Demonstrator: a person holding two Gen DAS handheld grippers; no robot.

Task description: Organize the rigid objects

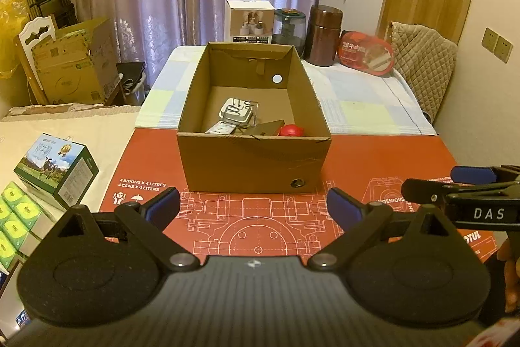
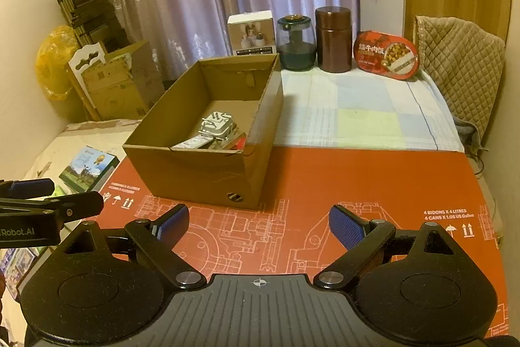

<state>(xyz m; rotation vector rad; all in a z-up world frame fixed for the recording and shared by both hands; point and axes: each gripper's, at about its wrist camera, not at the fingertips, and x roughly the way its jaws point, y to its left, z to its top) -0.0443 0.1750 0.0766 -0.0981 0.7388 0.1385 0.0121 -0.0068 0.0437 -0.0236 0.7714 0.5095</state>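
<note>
Hovering above the red mat (image 1: 357, 158), the left tool (image 1: 253, 210) has its blue pads spread wide with nothing between them, and the right tool (image 2: 258, 225) beside it is likewise wide open and empty. Both face an open cardboard box (image 1: 253, 161) standing on the mat near its far edge, on the table. Inside the box, toward the near wall, lie a metal wire rack (image 1: 237, 113), a white strip (image 1: 219, 129) partly under it, a brown flat piece (image 1: 266, 128) and a red ball (image 1: 291, 131) touching the front wall; in the right wrist view the ball is hidden by the box wall. Behind the box, on a pale checked cloth (image 2: 357, 116), stand a white carton (image 1: 249, 21), a dark glass jar (image 1: 288, 27), a brown canister (image 1: 325, 34) and a red oval tin (image 1: 365, 52), side by side. To the left of the mat sits a green milk carton (image 1: 55, 168), with green packets (image 1: 16, 217) just beside it.
</note>
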